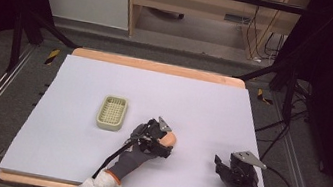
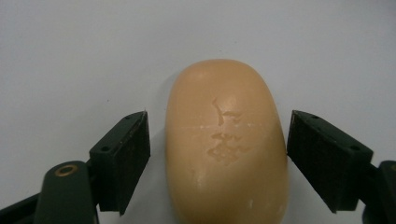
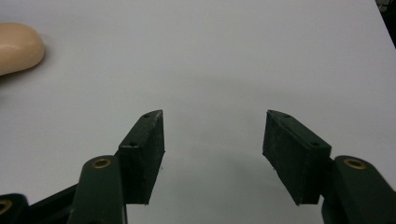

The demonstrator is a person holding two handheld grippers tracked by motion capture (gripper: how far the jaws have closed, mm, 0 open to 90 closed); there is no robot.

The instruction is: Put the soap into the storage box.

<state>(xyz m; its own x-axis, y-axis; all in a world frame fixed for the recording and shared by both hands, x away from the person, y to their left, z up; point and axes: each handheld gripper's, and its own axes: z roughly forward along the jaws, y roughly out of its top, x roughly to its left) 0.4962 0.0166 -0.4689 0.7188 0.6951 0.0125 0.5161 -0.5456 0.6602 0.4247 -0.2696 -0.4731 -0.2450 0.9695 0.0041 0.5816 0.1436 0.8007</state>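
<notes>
Left gripper view: jaws straddle soap bar, seemingly ungripped.

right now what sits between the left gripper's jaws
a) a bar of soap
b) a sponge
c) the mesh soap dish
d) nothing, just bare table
a: in the left gripper view the peach bar of soap lies on the white table between the jaws of the left gripper, a slim gap on each side.

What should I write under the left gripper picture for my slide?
Left gripper straddles a peach soap bar on the white table.
</notes>
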